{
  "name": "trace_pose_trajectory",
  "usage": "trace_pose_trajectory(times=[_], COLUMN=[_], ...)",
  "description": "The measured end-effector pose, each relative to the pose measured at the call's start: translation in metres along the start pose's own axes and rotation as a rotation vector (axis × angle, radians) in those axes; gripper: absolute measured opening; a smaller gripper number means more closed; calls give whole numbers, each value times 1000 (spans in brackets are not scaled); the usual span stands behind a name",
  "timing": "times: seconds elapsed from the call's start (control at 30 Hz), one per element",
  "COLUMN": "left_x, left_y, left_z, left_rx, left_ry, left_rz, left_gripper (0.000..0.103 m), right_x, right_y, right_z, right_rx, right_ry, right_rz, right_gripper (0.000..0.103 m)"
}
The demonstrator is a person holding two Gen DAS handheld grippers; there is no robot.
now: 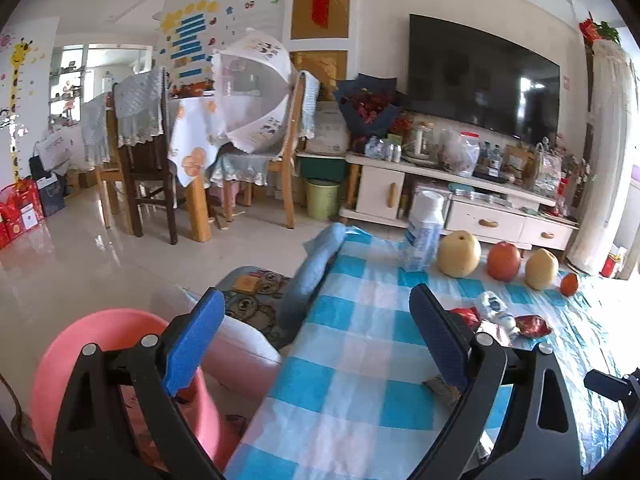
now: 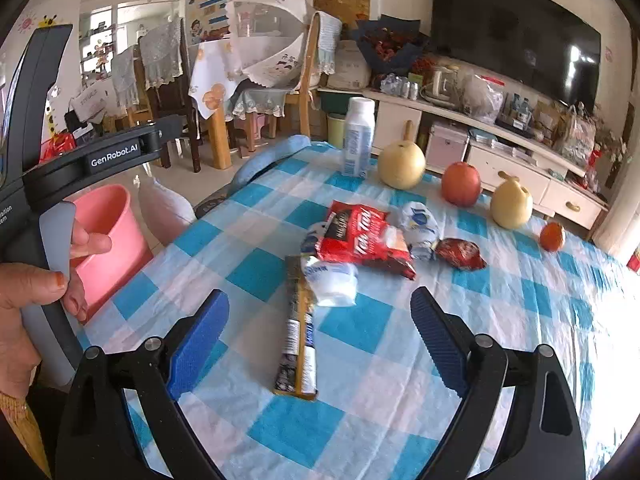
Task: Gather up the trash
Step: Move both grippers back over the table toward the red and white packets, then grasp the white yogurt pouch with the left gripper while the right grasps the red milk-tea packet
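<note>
Checked tablecloth (image 2: pixel 360 360), perhaps crumpled wrappers (image 2: pixel 362 240).

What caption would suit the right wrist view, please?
Open right gripper approaches a long flattened wrapper and red snack packet on the checked tablecloth.

Two pears are counted on the checked cloth (image 2: pixel 400 360): one pear (image 2: pixel 401 164) at upper centre of the right wrist view, a second pear (image 2: pixel 511 204) to its right. One apple (image 2: pixel 461 183) is recorded between them, and one small orange fruit (image 2: pixel 552 236) at the far right. One white bottle (image 2: pixel 359 136) is noted. One red snack bag (image 2: pixel 362 240), one small red wrapper (image 2: pixel 460 254), one long flat wrapper (image 2: pixel 298 336) and two crumpled white plastic pieces (image 2: pixel 420 226) (image 2: pixel 332 280) are counted. One pink bucket (image 2: pixel 106 236) is seen at left.
</note>
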State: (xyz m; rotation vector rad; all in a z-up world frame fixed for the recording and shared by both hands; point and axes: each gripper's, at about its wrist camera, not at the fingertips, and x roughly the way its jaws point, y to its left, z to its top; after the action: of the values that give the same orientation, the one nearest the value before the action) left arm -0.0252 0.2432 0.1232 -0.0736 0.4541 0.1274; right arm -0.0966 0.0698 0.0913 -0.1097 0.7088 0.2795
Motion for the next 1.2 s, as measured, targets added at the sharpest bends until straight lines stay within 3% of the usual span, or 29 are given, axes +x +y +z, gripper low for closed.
trace_pose_trajectory(times=[0.5, 0.7, 1.0, 1.1, 1.2], left_x=[13, 25, 49, 64, 78], left_y=[-55, -82, -127, -137, -137], left_z=[-12, -20, -26, -30, -32], left_rx=[96, 145, 271, 272, 254], left_ry=[61, 129, 134, 161, 185], left_rz=[-76, -166, -249, -288, -275], left_gripper=[94, 94, 94, 94, 83], right_x=[-4, 1, 8, 12, 17], right_y=[-64, -93, -129, -139, -150], right_z=[-17, -23, -29, -29, -30], right_rx=[111, 169, 229, 234, 255], right_ry=[-1, 16, 38, 47, 62], right_rz=[-18, -23, -39, -49, -44], right_gripper=[91, 91, 91, 91, 91])
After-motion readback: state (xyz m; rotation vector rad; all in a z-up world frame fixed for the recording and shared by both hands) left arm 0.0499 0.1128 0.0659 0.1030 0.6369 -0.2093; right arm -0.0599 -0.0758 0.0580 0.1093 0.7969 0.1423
